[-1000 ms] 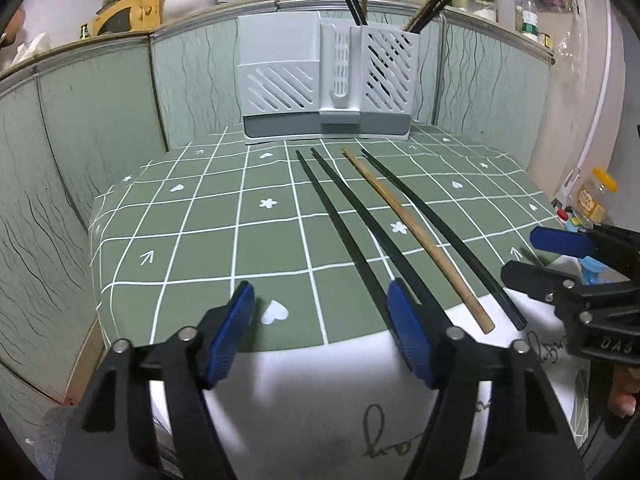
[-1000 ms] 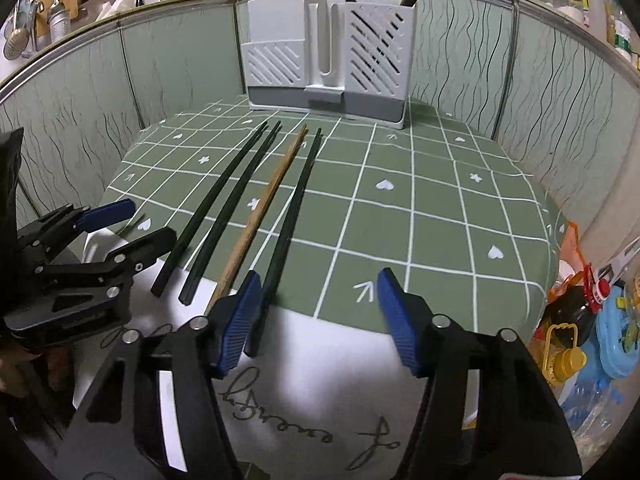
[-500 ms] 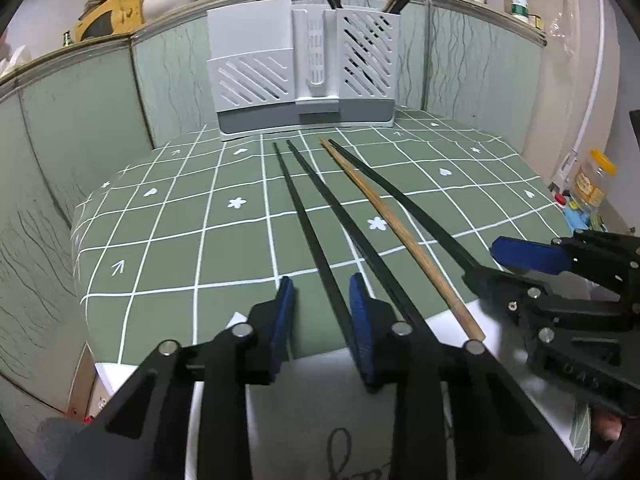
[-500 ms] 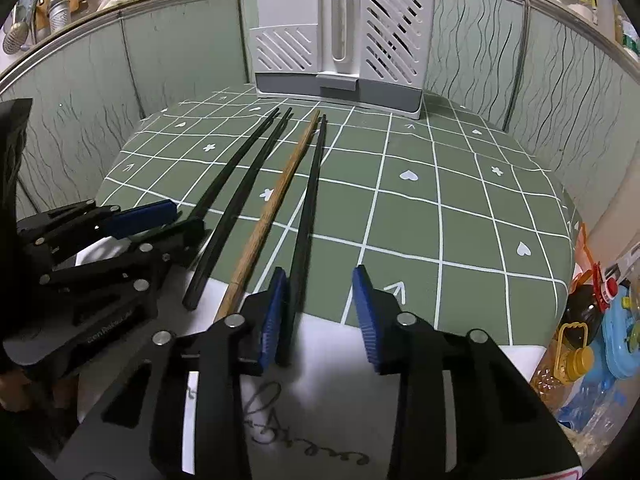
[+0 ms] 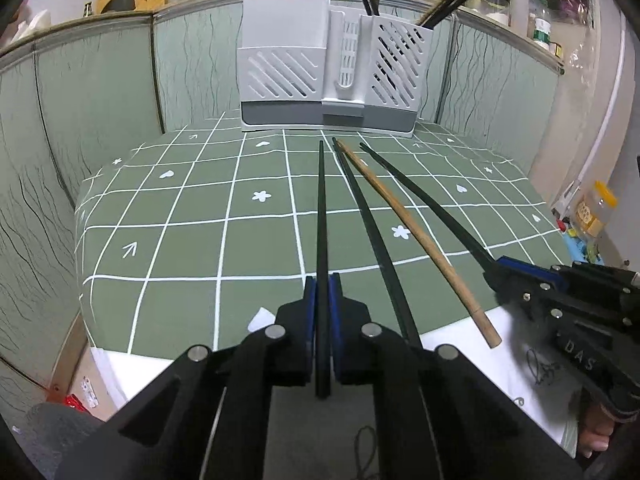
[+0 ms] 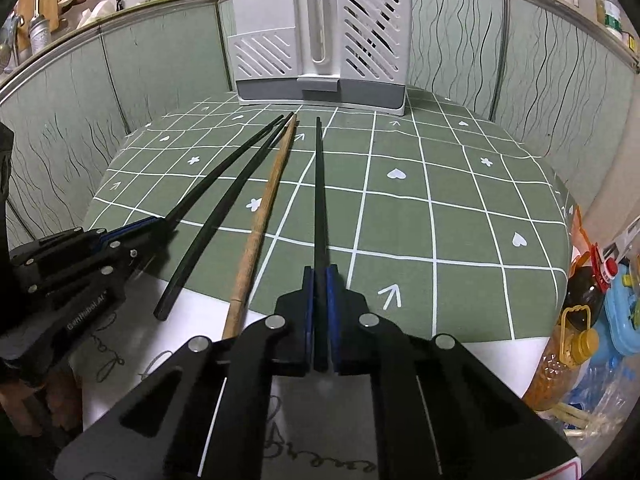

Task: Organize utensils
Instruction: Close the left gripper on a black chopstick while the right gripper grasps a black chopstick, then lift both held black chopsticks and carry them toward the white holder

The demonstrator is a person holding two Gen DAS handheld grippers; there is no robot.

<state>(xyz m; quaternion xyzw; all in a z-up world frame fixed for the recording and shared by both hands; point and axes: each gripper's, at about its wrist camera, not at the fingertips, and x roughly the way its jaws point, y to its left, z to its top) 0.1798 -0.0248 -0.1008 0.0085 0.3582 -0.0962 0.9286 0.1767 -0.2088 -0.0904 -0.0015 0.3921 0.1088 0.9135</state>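
Left gripper (image 5: 322,292) is clamping the leftmost black chopstick (image 5: 321,208), jaws having just closed on its near end; next right, a second black chopstick (image 5: 370,224) is lying free on the green checked tablecloth (image 5: 180,208); a wooden chopstick (image 5: 416,236) is resting beside it, near end over the white cloth edge; right gripper (image 6: 319,284) is gripping the rightmost black chopstick (image 6: 319,184), jaws just closed too; all tips are pointing toward the white utensil holder (image 5: 328,76) standing at the table's far side, more chopsticks sticking up in its right compartment.

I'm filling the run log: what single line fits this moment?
left gripper: just closed, shut on leftmost black chopstick | right gripper: just closed, shut on rightmost black chopstick | wooden chopstick: on table
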